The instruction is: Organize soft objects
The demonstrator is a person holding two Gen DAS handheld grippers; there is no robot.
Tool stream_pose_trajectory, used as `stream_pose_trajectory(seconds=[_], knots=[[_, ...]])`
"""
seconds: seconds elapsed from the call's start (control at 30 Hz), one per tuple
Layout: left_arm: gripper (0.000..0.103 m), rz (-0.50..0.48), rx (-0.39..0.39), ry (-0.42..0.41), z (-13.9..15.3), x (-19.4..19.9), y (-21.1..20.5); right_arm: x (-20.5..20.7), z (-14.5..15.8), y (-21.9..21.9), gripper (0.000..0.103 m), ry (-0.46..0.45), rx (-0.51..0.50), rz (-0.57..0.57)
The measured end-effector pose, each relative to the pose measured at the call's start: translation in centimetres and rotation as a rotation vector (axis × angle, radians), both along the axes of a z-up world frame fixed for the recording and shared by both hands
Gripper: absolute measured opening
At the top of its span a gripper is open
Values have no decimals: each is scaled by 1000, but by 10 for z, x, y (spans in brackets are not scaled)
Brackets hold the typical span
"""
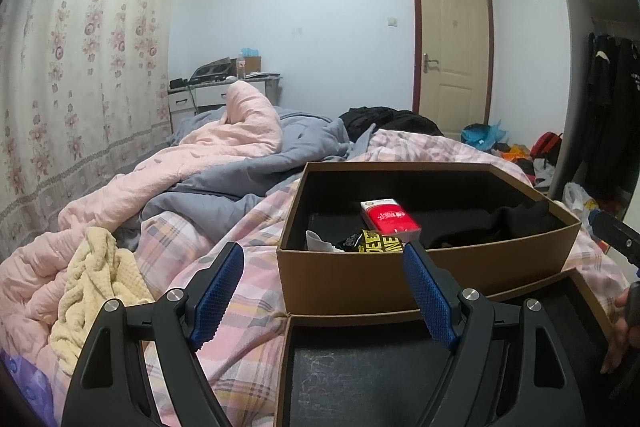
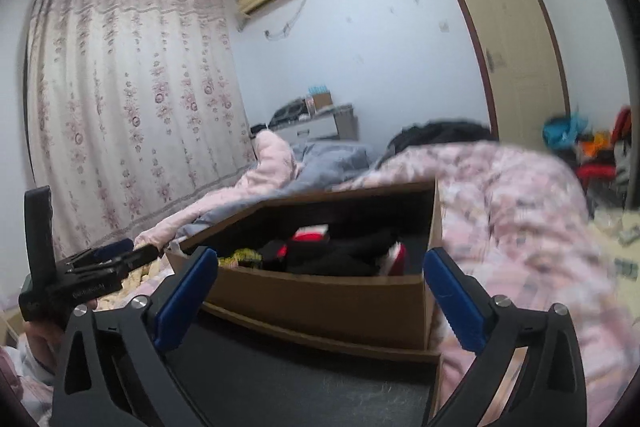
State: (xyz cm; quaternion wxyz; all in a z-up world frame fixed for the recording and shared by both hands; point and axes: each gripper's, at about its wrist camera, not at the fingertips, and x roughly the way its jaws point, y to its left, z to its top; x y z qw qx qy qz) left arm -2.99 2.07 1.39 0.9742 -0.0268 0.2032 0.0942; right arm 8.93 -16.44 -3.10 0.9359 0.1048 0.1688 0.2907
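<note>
Towel (image 1: pixel 94 291), cream and crumpled, lies at near left on the pink plaid bedding (image 1: pixel 248 227), outside the cardboard box (image 1: pixel 424 267) to its right. I judge it the next soft thing to gather, so my left gripper (image 1: pixel 324 263), spread wide and holding nothing, must swing left and drop onto it. My right gripper (image 2: pixel 320 267) also gapes empty before the box. Dark clothes (image 2: pixel 344 255) inside are blurred; I cannot separate them. The lid (image 1: pixel 400 367) is cut off below.

home bedroom: unmade bed (image 1: pixel 224 163), floral curtains (image 1: pixel 80 47)
</note>
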Motion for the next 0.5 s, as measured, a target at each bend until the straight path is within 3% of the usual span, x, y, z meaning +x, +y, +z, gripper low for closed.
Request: stream_pose_trajectory(seconds=[0.13, 0.33, 0.5], knots=[[79, 2, 1, 2, 0, 1, -1, -6, 5, 1, 102, -49, 4, -29], [79, 5, 9, 4, 1, 0, -2, -14, 7, 14, 102, -86, -72, -45], [79, 10, 3, 10, 2, 0, -2, -13, 4, 14, 102, -83, -99, -47]])
